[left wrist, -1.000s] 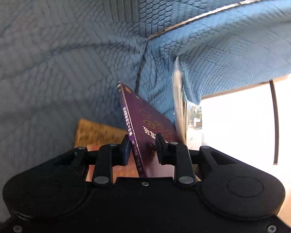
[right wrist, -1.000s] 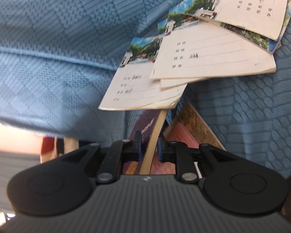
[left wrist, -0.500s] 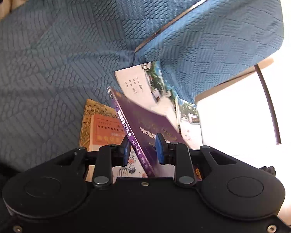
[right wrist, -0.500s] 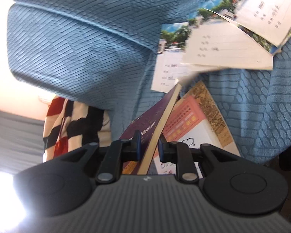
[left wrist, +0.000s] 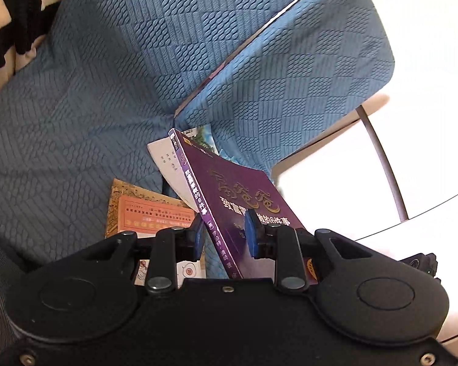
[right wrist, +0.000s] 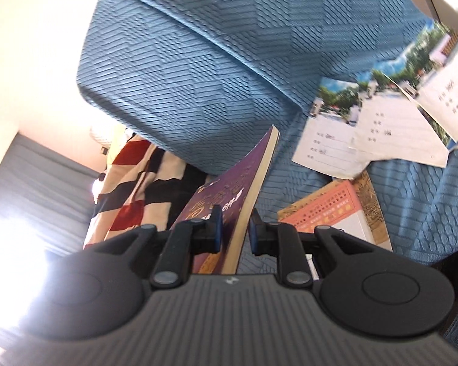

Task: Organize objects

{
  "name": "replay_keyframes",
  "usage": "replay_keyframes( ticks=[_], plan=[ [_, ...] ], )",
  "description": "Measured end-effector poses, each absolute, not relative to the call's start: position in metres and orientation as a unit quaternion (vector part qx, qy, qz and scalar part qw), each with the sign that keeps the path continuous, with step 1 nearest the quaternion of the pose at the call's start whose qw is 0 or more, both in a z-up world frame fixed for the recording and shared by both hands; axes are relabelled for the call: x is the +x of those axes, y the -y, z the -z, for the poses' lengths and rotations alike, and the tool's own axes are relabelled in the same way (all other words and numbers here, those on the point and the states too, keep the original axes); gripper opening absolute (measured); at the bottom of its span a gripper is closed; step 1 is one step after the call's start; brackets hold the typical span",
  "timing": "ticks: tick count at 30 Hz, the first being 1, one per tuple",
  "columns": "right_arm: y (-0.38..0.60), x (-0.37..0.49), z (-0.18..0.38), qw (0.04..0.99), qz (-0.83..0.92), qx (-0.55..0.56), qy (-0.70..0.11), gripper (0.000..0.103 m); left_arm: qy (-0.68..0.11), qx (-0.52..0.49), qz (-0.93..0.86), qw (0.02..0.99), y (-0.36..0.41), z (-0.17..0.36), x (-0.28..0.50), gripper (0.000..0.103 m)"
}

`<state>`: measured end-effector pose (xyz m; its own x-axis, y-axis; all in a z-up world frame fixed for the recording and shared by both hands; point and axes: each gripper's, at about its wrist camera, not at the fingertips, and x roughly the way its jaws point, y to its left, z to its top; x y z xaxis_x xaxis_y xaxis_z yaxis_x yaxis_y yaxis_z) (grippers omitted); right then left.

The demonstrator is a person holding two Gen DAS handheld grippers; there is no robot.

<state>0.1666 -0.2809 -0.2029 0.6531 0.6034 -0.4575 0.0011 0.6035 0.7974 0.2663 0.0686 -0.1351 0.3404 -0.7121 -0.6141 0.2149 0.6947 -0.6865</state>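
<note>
You are working over a blue sofa (left wrist: 91,97) with a quilted geometric cover; its seat, back and an armrest cushion (left wrist: 305,70) fill both views. Beyond the armrest the room is washed out by bright light, with a dark thin bar (left wrist: 381,158) crossing the pale area. A red, black and cream striped cloth (right wrist: 137,183) lies past the other cushion in the right wrist view.

Your left hand-held gripper (left wrist: 225,235) is clamped on the purple book (left wrist: 238,195) near its spine, and your right hand-held gripper (right wrist: 234,230) is clamped on the same book's page edge; the book is tilted, raised off the seat between them. Its cover carries gold ornamental characters and white Chinese text ending in "6件事"; the spine repeats "6件事".

Below it on the seat lies an orange book (right wrist: 329,210) with a patterned tan border, its small print too fine to read. Just beyond are several thin exercise books (right wrist: 381,122), overlapping, each with a campus photo and handwritten label lines you cannot make out.
</note>
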Motion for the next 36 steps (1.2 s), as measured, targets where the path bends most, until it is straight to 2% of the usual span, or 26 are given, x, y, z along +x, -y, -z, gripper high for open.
replay_keyframes(
  ticks=[8, 11, 23, 36],
  plan=[
    [0.278, 0.149, 0.211, 0.836, -0.186, 0.359, -0.372, 0.02, -0.504, -0.224, 0.294, 0.781, -0.062, 0.154, 0.25, 0.027],
    [0.274, 0.148, 0.225, 0.849, -0.185, 0.322, -0.375, 0.02, -0.512, -0.206, 0.292, 0.781, -0.054, 0.176, 0.246, 0.028],
    [0.272, 0.167, 0.298, 0.849, -0.184, 0.288, -0.402, 0.02, -0.573, -0.228, 0.264, 0.741, -0.049, 0.27, 0.265, 0.029],
    [0.262, 0.18, 0.329, 0.853, -0.177, 0.256, -0.419, 0.023, -0.584, -0.174, 0.236, 0.757, -0.032, 0.287, 0.274, 0.031]
  ],
)
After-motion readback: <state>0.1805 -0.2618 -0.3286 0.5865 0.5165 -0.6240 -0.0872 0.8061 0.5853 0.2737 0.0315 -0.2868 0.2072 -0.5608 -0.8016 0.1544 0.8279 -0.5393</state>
